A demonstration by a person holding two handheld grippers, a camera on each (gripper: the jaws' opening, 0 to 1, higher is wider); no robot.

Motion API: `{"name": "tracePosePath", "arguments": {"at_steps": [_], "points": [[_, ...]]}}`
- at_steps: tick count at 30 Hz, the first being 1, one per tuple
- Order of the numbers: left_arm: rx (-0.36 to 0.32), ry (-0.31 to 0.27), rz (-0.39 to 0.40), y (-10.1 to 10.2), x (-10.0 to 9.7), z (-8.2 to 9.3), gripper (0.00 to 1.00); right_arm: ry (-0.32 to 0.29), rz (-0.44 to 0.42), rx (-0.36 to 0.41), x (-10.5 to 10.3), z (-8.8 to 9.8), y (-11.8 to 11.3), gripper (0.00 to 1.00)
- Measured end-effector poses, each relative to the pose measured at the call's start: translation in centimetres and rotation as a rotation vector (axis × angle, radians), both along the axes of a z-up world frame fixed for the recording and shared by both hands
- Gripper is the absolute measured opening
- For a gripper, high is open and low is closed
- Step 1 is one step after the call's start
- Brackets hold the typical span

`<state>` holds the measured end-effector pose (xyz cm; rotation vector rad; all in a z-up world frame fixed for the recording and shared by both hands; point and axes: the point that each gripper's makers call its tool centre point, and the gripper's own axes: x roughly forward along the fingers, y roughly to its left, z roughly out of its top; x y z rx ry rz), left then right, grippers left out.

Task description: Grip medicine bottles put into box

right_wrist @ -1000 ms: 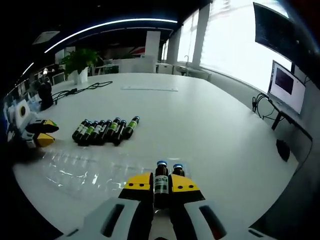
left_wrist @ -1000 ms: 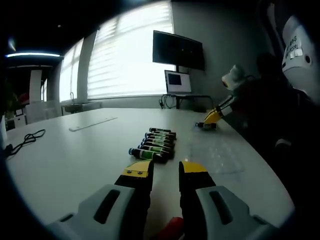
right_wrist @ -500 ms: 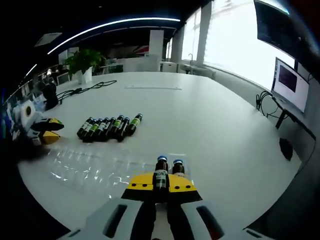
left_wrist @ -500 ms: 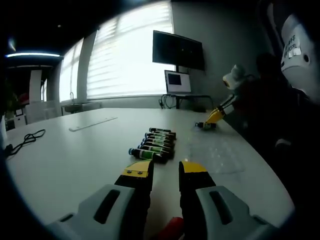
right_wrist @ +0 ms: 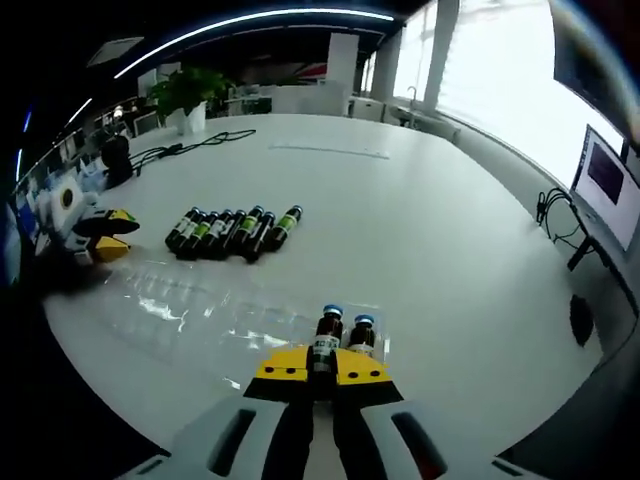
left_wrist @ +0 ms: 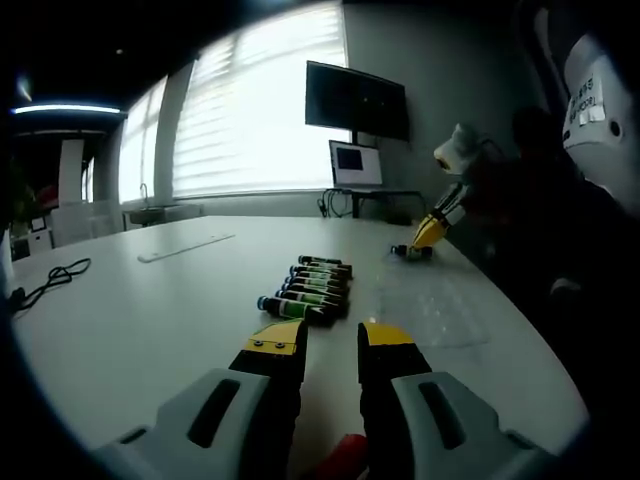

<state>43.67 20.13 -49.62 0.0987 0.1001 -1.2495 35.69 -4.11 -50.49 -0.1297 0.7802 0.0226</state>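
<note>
- The right gripper (right_wrist: 320, 368) has its yellow-tipped fingers pinched around a small dark medicine bottle (right_wrist: 325, 335) with a blue cap, upright in the clear plastic box (right_wrist: 200, 315) on the white desk (right_wrist: 420, 230); a second bottle (right_wrist: 362, 334) stands just beside it
- Likely slip: if the fingers part while the bottle is tilted or not seated in its slot, it could tip into its neighbour and knock both over (the tray looks thin and glossy, so it may shift too)
- The left gripper (left_wrist: 326, 340) is idle, fingers apart and holding nothing, aimed at the row of bottles (left_wrist: 308, 285) lying side by side on the desk
- Bottles are small dark cylinders with green labels, smooth and prone to roll; the desk is matt, flat
</note>
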Motion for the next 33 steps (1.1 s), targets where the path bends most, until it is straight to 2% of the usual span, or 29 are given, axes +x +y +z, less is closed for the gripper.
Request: {"name": "tracePosePath", "arguments": {"at_steps": [2, 6, 20, 21, 22, 25, 30, 32, 33], "points": [[-0.001, 0.001, 0.001, 0.0, 0.0, 0.0, 0.14, 0.009, 0.008, -0.011, 0.0, 0.2, -0.3, 0.02], [-0.001, 0.001, 0.0, 0.0, 0.1, 0.0, 0.14, 0.039, 0.015, 0.023, 0.3, -0.6, -0.1, 0.03], [-0.001, 0.001, 0.001, 0.1, 0.1, 0.0, 0.14, 0.026, 0.004, 0.037, 0.3, -0.5, -0.2, 0.0], [0.0, 0.001, 0.001, 0.1, 0.1, 0.0, 0.14, 0.05, -0.008, 0.051, 0.1, -1.3, -0.2, 0.0], [0.0, 0.001, 0.001, 0.1, 0.1, 0.0, 0.14, 0.028, 0.019, 0.024, 0.2, -1.2, -0.6, 0.0], [0.0, 0.001, 0.001, 0.0, 0.1, 0.0, 0.14, 0.004, -0.007, 0.062, 0.3, -1.1, -0.4, 0.0], [0.0, 0.0, 0.001, 0.0, 0.1, 0.0, 0.14, -0.025, -0.003, 0.046, 0.2, -0.9, 0.2, 0.0], [-0.001, 0.001, 0.002, 0.0, 0.1, 0.0, 0.14, -0.051, -0.004, 0.032, 0.1, -0.7, 0.2, 0.0], [0.0, 0.0, 0.002, 0.0, 0.1, 0.0, 0.14, -0.086, -0.019, 0.037, 0.3, -0.4, 0.2, 0.0]]}}
